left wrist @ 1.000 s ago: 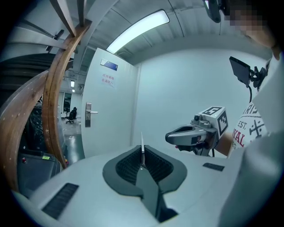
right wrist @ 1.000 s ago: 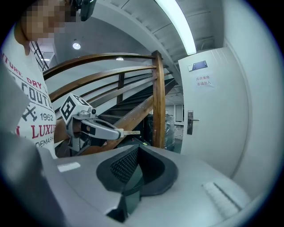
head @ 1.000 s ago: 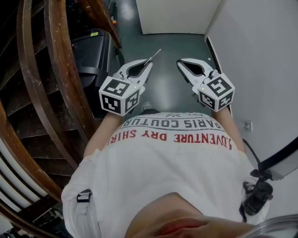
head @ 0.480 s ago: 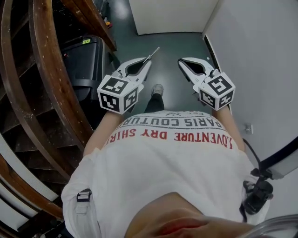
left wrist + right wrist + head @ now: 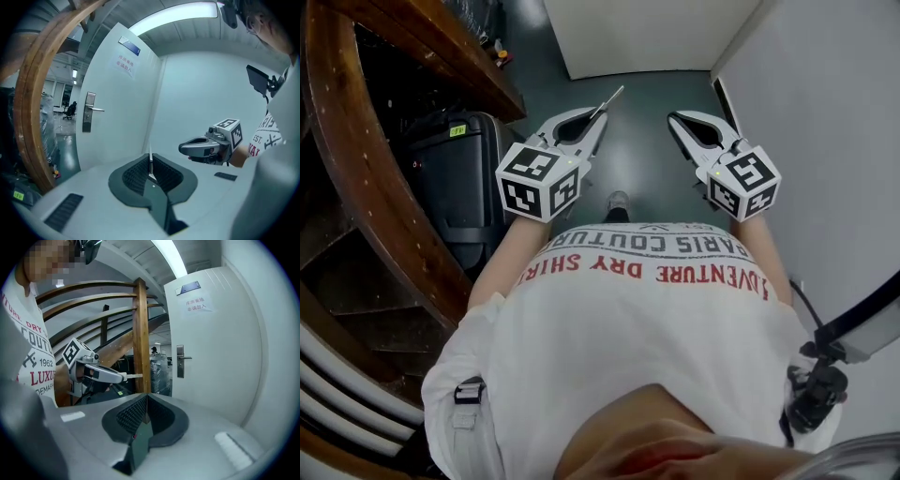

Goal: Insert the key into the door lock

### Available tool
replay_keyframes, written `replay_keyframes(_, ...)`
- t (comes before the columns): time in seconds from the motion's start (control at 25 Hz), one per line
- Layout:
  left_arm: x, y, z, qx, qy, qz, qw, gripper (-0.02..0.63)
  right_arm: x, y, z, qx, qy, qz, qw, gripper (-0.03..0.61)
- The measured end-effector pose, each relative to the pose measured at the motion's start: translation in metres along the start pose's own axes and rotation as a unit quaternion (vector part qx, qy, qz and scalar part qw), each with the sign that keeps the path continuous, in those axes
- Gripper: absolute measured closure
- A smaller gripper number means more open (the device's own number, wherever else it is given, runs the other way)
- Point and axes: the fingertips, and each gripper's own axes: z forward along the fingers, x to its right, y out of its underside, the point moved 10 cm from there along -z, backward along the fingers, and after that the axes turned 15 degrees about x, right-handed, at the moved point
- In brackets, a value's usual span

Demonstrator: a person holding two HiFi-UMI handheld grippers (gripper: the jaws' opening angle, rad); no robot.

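A thin silver key [image 5: 610,97] sticks out forward from my left gripper [image 5: 598,120], which is shut on it. In the left gripper view the key [image 5: 150,164] shows edge-on between the dark pads. Beyond it, the white door [image 5: 117,103] carries a metal lock plate with a lever handle [image 5: 88,112], still some way off. My right gripper [image 5: 679,120] is shut and empty, level with the left one. In the right gripper view the same lock plate and handle [image 5: 180,360] sit ahead, and the left gripper [image 5: 96,372] with the key [image 5: 133,376] shows at the left.
A curved wooden stair rail [image 5: 356,178] and a wooden post [image 5: 141,338] stand on the left. A black case [image 5: 455,178] sits under the stairs. A white wall [image 5: 834,141] runs along the right. My shoe [image 5: 619,201] is on the dark green floor [image 5: 637,103].
The stairs and black case have slid back and to the left in the head view, and the white door ahead is closer. Both grippers keep their pose in front of the body.
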Motion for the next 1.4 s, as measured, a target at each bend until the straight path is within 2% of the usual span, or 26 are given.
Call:
replay_keyframes(0.28,-0.088,-0.050,0.087,0.014,0.014,0.010,0.9997,0.592,0.085,-0.037,0.087,0.015,0.014,-0.030,0.999,0.575)
replay_keyframes(0.52,-0.128,-0.081,0.116,0.039,0.013,0.021,0.9989,0.592,0.117,-0.063,0.133,0.032,-0.003,-0.068,0.997,0.575)
replay_keyframes(1.0,-0.187,-0.070,0.149,0.048,-0.036,-0.010,0.9981,0.592,0.191,-0.055,0.200,0.025,-0.024,-0.069,0.997,0.575)
replay_keyframes(1.24,-0.235,-0.075,0.191,0.056,-0.073,-0.025,0.9954,0.592,0.251,-0.055,0.266,0.028,-0.058,-0.065,0.996,0.575)
replay_keyframes(1.4,-0.275,-0.073,0.230,0.051,-0.095,-0.045,0.9932,0.592,0.296,-0.043,0.319,0.010,-0.090,-0.047,0.995,0.575)
